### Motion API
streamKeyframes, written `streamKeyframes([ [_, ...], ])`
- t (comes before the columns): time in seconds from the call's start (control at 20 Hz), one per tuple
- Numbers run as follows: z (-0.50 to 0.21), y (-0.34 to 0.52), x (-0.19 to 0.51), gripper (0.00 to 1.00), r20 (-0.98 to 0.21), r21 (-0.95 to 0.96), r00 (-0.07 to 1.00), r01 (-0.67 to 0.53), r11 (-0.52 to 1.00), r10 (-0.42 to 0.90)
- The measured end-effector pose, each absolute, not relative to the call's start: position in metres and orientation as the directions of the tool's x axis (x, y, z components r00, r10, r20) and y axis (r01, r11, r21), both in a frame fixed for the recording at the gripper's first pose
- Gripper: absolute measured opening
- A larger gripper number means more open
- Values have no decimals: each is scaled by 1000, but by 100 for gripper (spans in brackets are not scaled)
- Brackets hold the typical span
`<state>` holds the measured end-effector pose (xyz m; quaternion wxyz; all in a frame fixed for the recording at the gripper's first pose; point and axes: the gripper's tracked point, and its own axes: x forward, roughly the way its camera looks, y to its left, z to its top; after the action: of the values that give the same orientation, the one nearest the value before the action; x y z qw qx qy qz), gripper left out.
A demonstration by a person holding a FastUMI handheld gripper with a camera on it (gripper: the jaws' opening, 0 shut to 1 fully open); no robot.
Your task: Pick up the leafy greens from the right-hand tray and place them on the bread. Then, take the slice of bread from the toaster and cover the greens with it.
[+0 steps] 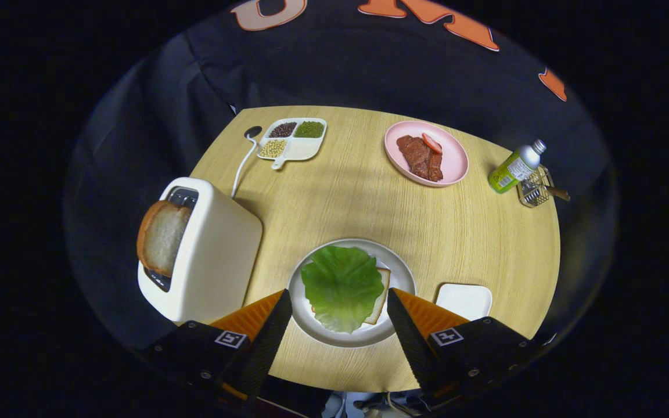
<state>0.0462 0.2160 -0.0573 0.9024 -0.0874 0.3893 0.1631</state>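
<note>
A green lettuce leaf point(342, 285) lies on a slice of bread point(382, 299) on a grey round plate point(399, 268), between and just ahead of my fingers. My gripper point(339, 313) hovers above the plate, open, with nothing between its fingers. To the left stands a cream toaster point(215, 255) with a slice of bread point(162, 237) sticking up out of its slot. A small white tray point(464, 300) lies bare to the right of the plate, beside my right finger.
Beyond the plate, a pink plate point(453, 165) holds meat slices. A white divided dish point(295, 139) of beans sits at the back left, by the toaster's cord point(243, 165). A green bottle point(515, 167) and a wire basket point(535, 187) sit at the table's right edge.
</note>
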Motion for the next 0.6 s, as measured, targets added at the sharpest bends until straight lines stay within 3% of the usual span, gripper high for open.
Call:
streamKeyframes([
  [0.6,16,360,6,99,-700,50,622,-449,892,352],
])
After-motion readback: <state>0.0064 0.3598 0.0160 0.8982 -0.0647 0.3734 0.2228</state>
